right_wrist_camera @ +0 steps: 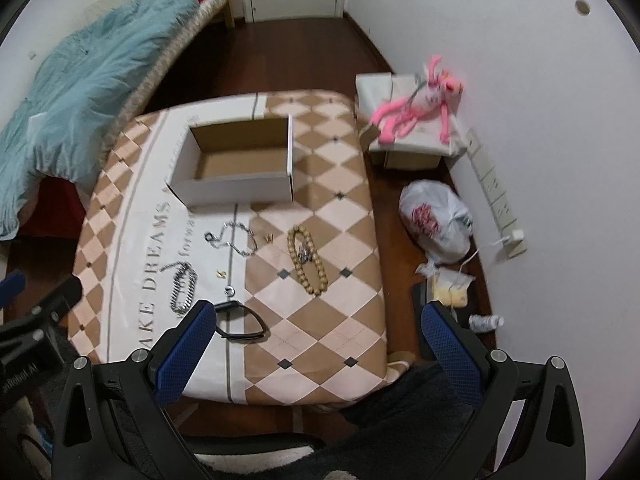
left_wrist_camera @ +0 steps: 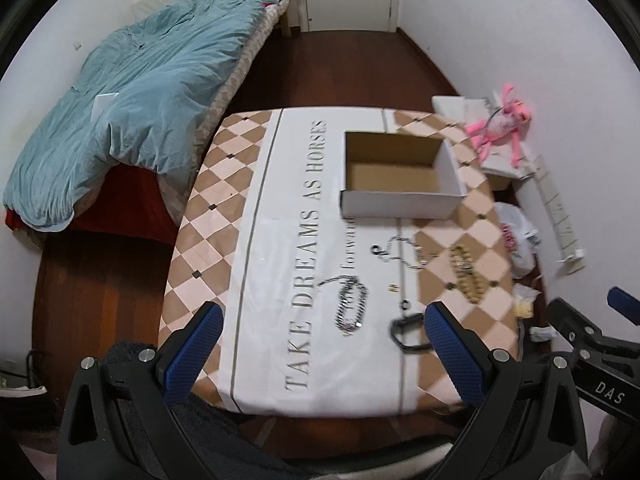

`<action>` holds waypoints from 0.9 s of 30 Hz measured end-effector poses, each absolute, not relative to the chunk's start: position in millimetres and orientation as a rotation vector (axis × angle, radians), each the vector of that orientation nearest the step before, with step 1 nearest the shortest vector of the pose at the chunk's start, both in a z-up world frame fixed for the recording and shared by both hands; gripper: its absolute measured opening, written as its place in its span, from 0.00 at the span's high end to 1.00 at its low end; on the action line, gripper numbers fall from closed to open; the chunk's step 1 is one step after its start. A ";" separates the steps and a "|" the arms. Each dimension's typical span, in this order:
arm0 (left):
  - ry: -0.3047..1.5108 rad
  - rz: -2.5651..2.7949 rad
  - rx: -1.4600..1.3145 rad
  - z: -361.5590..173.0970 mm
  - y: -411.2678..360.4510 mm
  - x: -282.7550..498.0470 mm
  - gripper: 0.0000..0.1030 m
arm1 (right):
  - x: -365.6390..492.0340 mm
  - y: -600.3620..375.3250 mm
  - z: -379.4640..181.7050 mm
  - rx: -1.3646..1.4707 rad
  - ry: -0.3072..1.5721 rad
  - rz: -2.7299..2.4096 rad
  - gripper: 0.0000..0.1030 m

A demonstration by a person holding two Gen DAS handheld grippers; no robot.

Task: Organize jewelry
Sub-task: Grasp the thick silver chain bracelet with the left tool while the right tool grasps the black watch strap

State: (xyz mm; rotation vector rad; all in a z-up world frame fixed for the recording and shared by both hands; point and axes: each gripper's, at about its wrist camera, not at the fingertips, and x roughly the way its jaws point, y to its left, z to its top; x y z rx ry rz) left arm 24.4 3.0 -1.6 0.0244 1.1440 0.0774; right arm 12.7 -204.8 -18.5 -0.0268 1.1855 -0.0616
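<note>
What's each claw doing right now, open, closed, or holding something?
Left claw: open, holding nothing.
Right claw: open, holding nothing.

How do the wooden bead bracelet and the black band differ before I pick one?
The wooden bead bracelet is tan and made of round beads; the black band is a smooth dark strap. The bead bracelet lies on the checkered part of the cloth, farther from both grippers; the black band lies near the table's front edge, close to the right gripper. Both lie flat in closed loops outside the box.
</note>
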 end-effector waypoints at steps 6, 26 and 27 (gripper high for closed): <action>1.235 0.100 0.056 -57.6 8.2 39.0 0.00 | 30.6 -198.3 -98.6 -0.007 1.302 -0.056 0.00; 1.411 0.111 0.063 -156.1 36.4 48.1 0.01 | 36.2 -163.8 -216.5 0.054 1.451 0.048 0.92; 1.417 0.101 0.049 -158.3 37.2 48.7 0.01 | 35.9 -165.0 -215.4 0.063 1.449 0.046 0.92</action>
